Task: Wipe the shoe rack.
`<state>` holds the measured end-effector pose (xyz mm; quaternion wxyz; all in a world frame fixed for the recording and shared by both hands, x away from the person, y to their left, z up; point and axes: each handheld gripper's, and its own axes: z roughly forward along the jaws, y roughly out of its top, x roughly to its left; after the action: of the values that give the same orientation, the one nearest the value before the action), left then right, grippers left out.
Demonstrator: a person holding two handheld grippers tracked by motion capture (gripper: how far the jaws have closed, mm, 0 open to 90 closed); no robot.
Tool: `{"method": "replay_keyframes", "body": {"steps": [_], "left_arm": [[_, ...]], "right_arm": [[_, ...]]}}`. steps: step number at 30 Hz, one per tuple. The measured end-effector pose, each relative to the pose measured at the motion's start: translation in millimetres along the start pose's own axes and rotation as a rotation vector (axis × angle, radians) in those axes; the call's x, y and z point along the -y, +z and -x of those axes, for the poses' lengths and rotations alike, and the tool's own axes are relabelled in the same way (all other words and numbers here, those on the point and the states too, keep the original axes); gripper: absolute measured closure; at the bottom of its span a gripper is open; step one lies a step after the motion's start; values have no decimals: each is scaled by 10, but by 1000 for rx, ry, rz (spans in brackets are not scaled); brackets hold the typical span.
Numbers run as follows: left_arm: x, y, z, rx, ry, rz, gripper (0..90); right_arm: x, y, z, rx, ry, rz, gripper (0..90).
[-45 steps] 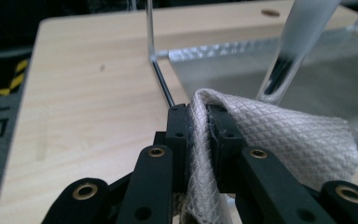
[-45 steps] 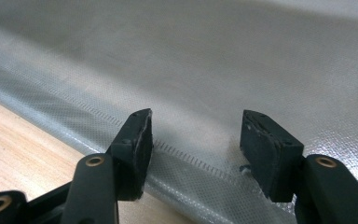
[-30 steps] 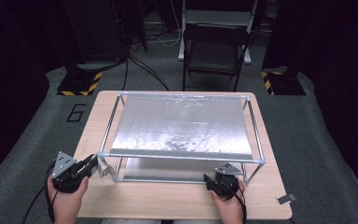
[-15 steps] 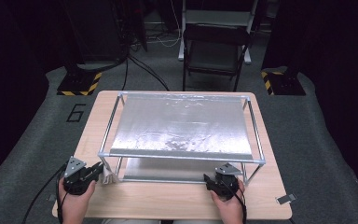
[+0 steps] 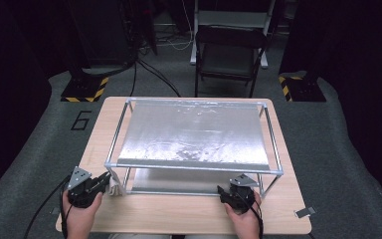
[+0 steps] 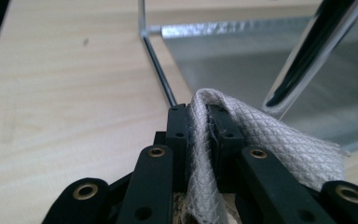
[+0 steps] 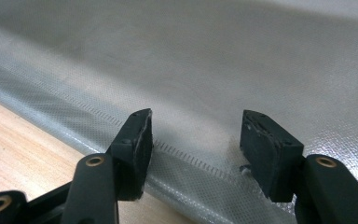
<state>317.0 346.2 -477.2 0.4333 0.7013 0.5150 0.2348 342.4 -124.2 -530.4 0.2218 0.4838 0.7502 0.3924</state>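
Two hands come in at the near edge of the bench [image 5: 189,219], one gripper in each. The left gripper [image 6: 198,123] lies low at the near-left leg of one metal rack [image 5: 194,167], its jaws clamped on one white quilted cloth [image 6: 270,140]. The right gripper [image 7: 196,140] rests by the near-right leg, jaws parted and holding nothing, above the silver sheet [image 7: 214,60]. Beyond the bench stands one chair [image 5: 229,55].
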Motion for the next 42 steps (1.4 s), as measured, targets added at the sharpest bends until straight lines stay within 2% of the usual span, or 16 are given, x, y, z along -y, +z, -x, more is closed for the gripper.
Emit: {"method": "replay_keyframes", "body": {"steps": [1,5,6,7,8,9,11,16,20,22,24,26,33,34,39,42], "left_arm": [[31,21,-16,2,-3,-16,800],[-24,-31,-27,14,-8,4,800],[-111,-99,-12,20,-12,41,800],[-111,-99,-12,20,-12,41,800],[-227,-196,9,22,6,70,800],[-227,-196,9,22,6,70,800],[-396,-345,47,19,23,114,800],[-570,-486,79,8,29,137,801],[-686,-588,116,5,55,138,801],[-735,-624,138,3,75,139,801],[-765,-650,152,-5,89,135,801],[-774,-645,161,-23,102,132,801],[-674,-613,95,-43,87,83,801],[-626,-622,61,-52,70,89,801],[-611,-714,14,-62,63,104,801],[-700,-848,19,-51,63,156,801]], "right_arm": [[0,0,0,0,0,0,436],[0,1,0,-1,1,0,436],[0,0,1,-1,1,-1,436],[0,0,1,-1,1,-1,436],[0,0,0,0,0,0,436],[0,0,0,0,0,0,436],[0,0,-1,0,-1,0,436],[-1,-4,-2,6,-1,-1,436],[1,-1,7,-8,-3,2,437],[-3,-26,7,-11,14,-26,437],[-2,-35,2,-11,26,-24,437],[-5,-26,9,-11,8,-28,437],[-11,-16,-6,-7,-8,-31,439],[-10,-18,0,-10,-8,-22,439],[-10,-19,0,-9,-10,-21,439],[-11,-22,0,-4,-11,-23,439]]}}
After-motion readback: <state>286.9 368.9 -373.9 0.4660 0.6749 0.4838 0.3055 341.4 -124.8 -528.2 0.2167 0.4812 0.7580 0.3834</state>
